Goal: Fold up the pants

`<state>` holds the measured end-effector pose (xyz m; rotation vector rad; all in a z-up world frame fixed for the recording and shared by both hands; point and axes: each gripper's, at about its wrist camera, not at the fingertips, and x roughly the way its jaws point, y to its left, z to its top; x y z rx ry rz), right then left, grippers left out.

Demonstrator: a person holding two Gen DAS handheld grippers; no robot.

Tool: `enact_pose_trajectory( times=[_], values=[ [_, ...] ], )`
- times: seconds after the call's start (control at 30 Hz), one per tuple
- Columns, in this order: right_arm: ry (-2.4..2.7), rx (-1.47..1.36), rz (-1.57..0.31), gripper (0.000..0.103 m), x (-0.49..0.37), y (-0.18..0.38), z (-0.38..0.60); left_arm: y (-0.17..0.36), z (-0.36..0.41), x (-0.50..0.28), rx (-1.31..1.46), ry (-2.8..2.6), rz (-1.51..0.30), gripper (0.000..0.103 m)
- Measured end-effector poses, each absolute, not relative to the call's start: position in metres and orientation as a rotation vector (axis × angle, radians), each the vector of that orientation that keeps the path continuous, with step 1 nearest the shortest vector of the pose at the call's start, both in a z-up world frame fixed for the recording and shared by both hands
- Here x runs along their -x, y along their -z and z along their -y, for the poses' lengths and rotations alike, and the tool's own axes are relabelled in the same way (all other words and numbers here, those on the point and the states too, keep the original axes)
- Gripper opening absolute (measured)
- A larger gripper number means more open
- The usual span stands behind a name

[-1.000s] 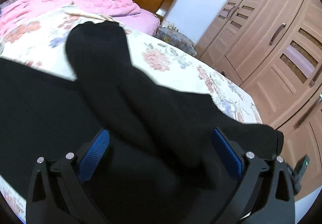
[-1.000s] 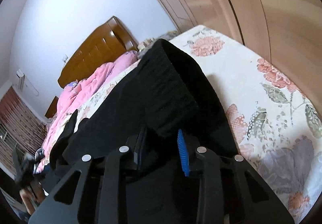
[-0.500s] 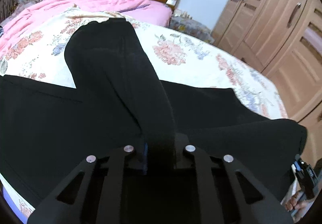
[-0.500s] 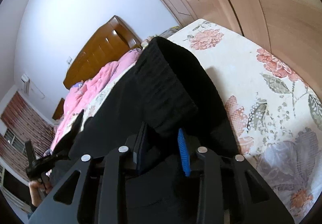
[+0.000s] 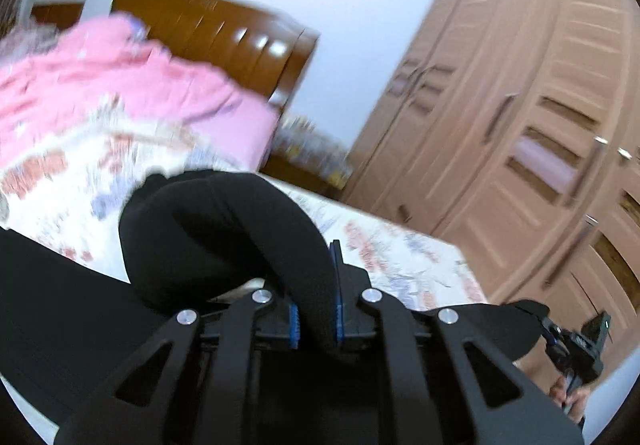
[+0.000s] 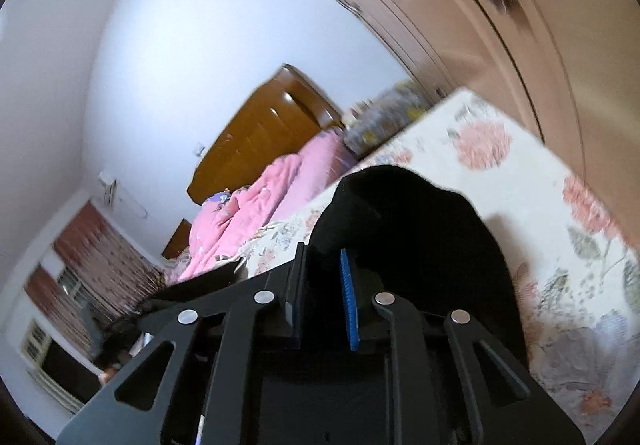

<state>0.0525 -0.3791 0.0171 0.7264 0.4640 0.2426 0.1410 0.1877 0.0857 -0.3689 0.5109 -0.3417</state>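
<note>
While clamped in both tools, black pants (image 5: 224, 229) partly lifted off floral bed sheet (image 5: 404, 257), remainder spread across near left of bed. Left gripper (image 5: 316, 319): jaws narrow, blue pads (image 5: 294, 325) pinching a thick rolled band of the fabric; band arches up and away to the far left, then drops back to the sheet in a loop. Right gripper (image 6: 320, 297): jaws narrow, gripping a bunched fold of the same pants (image 6: 416, 241); one blue pad (image 6: 347, 297) exposed along its edge, opposite pad hidden by cloth. Fabric mound just beyond right jaws, draped to the right over the floral sheet (image 6: 560, 245) and resting on it. Pink quilt (image 5: 100, 85) heaped at far left of bed, against brown wooden headboard (image 5: 224, 33). Light wooden wardrobe (image 5: 520, 117) along right side of room, close to bed edge. Small cluttered item (image 5: 308, 149) between bed and wardrobe, too blurred to identify. Right gripper's dark body and holding hand visible at near right edge of left wrist view (image 5: 576, 349). Both views motion-blurred; fine detail of sheet pattern and wardrobe handles unclear. Window with reddish curtain (image 6: 92, 265) at far left in right wrist view.
</note>
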Motion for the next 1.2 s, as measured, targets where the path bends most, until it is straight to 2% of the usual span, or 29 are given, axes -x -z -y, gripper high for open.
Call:
enact_pose_trajectory(
  times=[0.1,0.23,0.33,0.4,0.47,0.5,0.53,0.6,0.67,0.7,0.73,0.9,1.07,1.2],
  values=[
    [-0.229,-0.726,-0.483,0.017,-0.026,0.004,0.383,-0.05,-0.184,-0.098,0.313,0.347,-0.543,0.011],
    [-0.14,-0.793,-0.694,0.015,-0.016,0.085,0.395,0.048,-0.182,-0.084,0.367,0.313,-0.767,0.011],
    [-0.161,-0.825,-0.653,0.016,-0.005,0.094,0.398,0.067,-0.182,-0.084,0.394,0.279,-0.79,0.014],
    [-0.158,-0.784,-0.667,0.021,-0.007,0.086,0.396,0.064,-0.183,-0.084,0.41,0.288,-0.784,0.022],
    [-0.154,-0.743,-0.677,0.025,-0.01,0.082,0.392,0.059,-0.184,-0.083,0.421,0.298,-0.769,0.057],
    [-0.154,-0.733,-0.679,0.029,-0.01,0.082,0.39,0.058,-0.184,-0.083,0.417,0.289,-0.761,0.062],
    [-0.159,-0.733,-0.672,0.034,-0.011,0.081,0.387,0.057,-0.183,-0.083,0.415,0.282,-0.757,0.064],
    [-0.165,-0.738,-0.666,0.035,-0.013,0.082,0.386,0.063,-0.182,-0.089,0.417,0.273,-0.798,0.064],
    [-0.159,-0.731,-0.673,0.035,-0.017,0.081,0.385,0.067,-0.183,-0.091,0.425,0.265,-0.794,0.061],
    [-0.155,-0.717,-0.676,0.027,-0.017,0.08,0.384,0.067,-0.184,-0.091,0.417,0.257,-0.798,0.053],
    [-0.134,-0.68,-0.68,0.021,-0.018,0.08,0.382,0.068,-0.183,-0.094,0.404,0.258,-0.813,0.011],
    [-0.138,-0.662,-0.634,0.017,-0.014,0.064,0.377,0.041,-0.182,-0.087,0.386,0.311,-0.73,0.008],
    [-0.181,-0.648,-0.517,0.016,0.007,0.018,0.378,-0.007,-0.181,-0.072,0.353,0.368,-0.635,0.008],
    [-0.155,-0.64,-0.575,0.016,0.025,0.033,0.383,0.021,-0.186,-0.071,0.35,0.354,-0.71,0.008]
  ],
)
